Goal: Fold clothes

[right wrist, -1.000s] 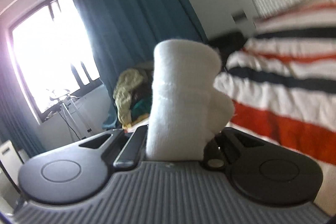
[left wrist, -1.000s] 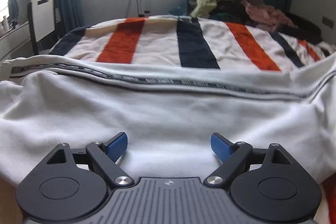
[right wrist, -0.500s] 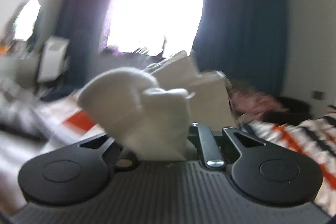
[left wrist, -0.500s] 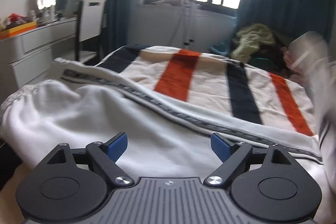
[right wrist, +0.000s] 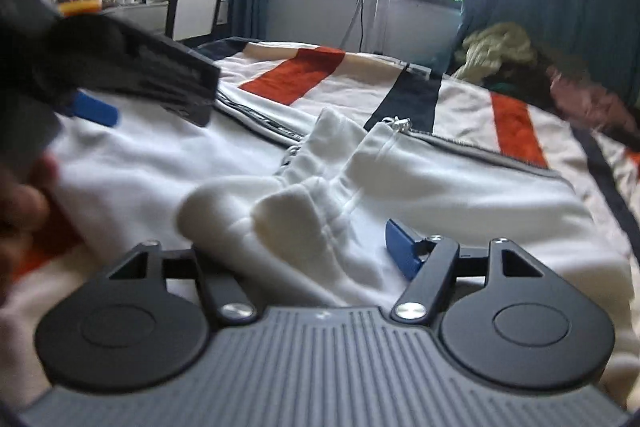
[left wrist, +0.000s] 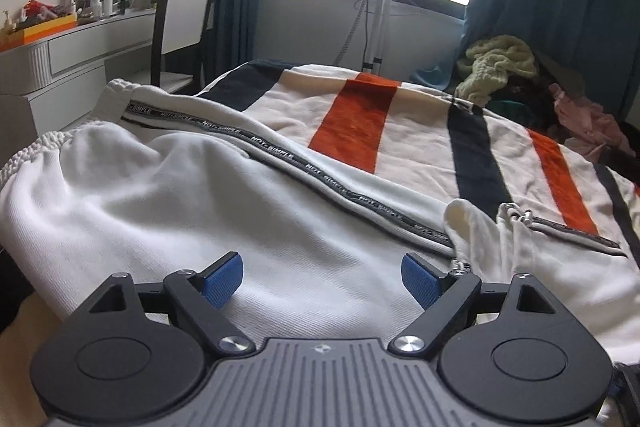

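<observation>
White trousers (left wrist: 200,207) with a black lettered side stripe (left wrist: 280,155) lie spread on a striped blanket (left wrist: 360,115). My left gripper (left wrist: 322,281) hovers low over them, open, with nothing between its blue pads. One end of the trousers, with ribbed hem and drawstring (right wrist: 304,195), is folded over onto the rest; it shows in the left wrist view too (left wrist: 472,227). My right gripper (right wrist: 304,251) is opening. That folded end lies loose between its jaws and hides the left pad; the right pad (right wrist: 402,251) stands clear of the cloth. The left gripper (right wrist: 96,113) and a hand show at the right wrist view's left edge.
A heap of clothes (left wrist: 500,67) is piled at the far right of the bed. A white dresser (left wrist: 72,51) with clutter and a white-backed chair (left wrist: 184,15) stand on the left. A white stand (left wrist: 376,7) is by the window, between blue curtains.
My right gripper came down from the air with the white trouser end, laid it on the trousers, and its jaws parted. The left gripper turned and shifted a little, staying open.
</observation>
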Demonstrator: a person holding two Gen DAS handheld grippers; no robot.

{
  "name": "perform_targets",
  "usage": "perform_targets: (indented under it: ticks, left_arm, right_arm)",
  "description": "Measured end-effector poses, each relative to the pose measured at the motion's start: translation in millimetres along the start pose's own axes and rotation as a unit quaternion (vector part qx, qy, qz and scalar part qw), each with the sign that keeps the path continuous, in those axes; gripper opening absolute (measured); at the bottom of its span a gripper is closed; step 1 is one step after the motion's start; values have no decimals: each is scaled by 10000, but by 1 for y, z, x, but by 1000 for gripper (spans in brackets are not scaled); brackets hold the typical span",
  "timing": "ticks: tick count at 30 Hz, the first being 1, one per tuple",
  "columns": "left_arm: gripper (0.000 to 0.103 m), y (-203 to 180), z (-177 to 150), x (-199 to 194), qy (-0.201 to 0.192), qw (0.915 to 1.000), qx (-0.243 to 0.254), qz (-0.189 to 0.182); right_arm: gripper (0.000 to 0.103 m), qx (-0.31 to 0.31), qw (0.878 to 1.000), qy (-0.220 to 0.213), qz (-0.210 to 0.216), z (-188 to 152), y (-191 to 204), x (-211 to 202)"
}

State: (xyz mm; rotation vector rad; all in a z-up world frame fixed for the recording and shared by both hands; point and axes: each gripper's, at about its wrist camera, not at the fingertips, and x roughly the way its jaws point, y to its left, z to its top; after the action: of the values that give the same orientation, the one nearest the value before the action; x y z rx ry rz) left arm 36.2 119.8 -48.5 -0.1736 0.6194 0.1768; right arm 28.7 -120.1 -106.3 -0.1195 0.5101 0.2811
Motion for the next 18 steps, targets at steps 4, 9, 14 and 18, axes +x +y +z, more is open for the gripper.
perform_targets:
  ticks: [4,9,14,18]
  left_arm:
    - [88,3,0,-11,-63,9995,-132,-286]
    - [88,-5,-7,-29,-116,9955,-170,-924]
    - [88,-31,-20,-41,-180,9930,462,-1076]
    - [88,-49,-32,-33,-9,9901,935,-1043]
  right_arm:
    - [70,580,9973,89,432,2,-7,-38]
    - [70,1427,9893,-230,222,5,-40,-81]
    - [70,1898,9803,-245,-492,5,-76,-78]
    - [45,1995,9760,59,-874,-4,-91,-52]
